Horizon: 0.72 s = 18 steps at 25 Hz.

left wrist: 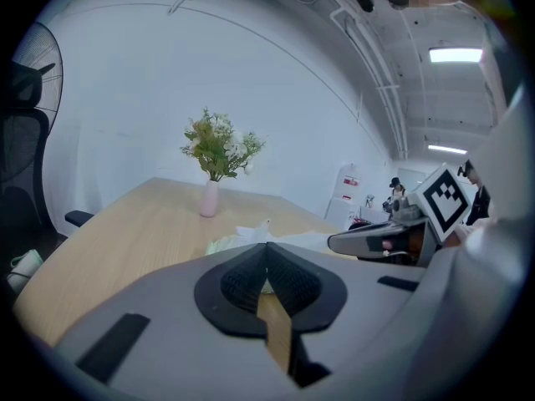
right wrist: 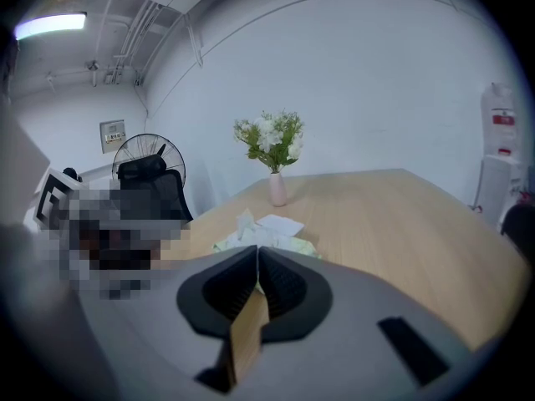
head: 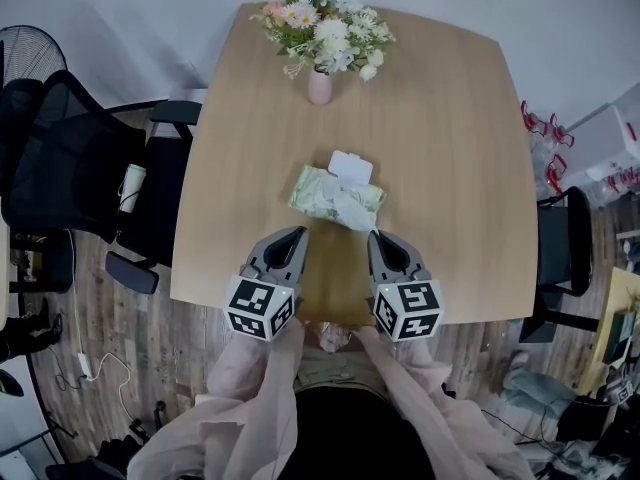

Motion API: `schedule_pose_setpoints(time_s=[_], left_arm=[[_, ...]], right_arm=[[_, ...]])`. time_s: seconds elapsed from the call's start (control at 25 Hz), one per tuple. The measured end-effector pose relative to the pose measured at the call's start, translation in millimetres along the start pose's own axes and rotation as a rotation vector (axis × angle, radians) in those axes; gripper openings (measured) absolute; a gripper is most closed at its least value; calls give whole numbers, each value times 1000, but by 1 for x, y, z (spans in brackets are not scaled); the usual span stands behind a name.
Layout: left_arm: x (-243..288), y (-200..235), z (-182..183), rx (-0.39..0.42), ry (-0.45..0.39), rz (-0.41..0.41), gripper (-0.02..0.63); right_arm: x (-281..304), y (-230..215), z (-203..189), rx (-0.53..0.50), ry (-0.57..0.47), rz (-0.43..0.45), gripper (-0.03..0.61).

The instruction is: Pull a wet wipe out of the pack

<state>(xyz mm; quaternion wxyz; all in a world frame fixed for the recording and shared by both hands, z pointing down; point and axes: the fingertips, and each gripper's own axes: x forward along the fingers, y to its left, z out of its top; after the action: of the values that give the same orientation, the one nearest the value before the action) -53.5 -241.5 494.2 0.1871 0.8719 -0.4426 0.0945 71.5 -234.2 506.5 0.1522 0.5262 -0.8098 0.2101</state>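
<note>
The wet wipe pack [head: 335, 195] lies on the table [head: 450, 118], flap opened, a wipe [head: 352, 209] protruding. The left hand-held gripper [head: 297, 233] and right hand-held gripper [head: 378, 236] are held closed and empty just short of it. Nothing has been pulled yet.

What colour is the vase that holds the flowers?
The vase is pale pink; the head view shows it best.

Even, diffuse indoor light fills the room, coming from ceiling light panels [left wrist: 456, 54] and a strip light [right wrist: 50, 25] that blow out to white. The worktop [head: 450, 168] is evenly lit, with only faint, soft shadows. Both gripper views bend strongly and have black corners. Close up, the left gripper [left wrist: 266, 247] and right gripper [right wrist: 257, 251] look soft and unfocused.
</note>
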Motion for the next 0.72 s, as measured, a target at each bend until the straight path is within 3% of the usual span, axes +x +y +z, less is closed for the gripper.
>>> schedule_pose_setpoints(time_s=[0.72], left_arm=[[-5, 5, 11, 5, -29, 19, 11]], right_arm=[[-8, -2, 14, 6, -40, -7, 14]])
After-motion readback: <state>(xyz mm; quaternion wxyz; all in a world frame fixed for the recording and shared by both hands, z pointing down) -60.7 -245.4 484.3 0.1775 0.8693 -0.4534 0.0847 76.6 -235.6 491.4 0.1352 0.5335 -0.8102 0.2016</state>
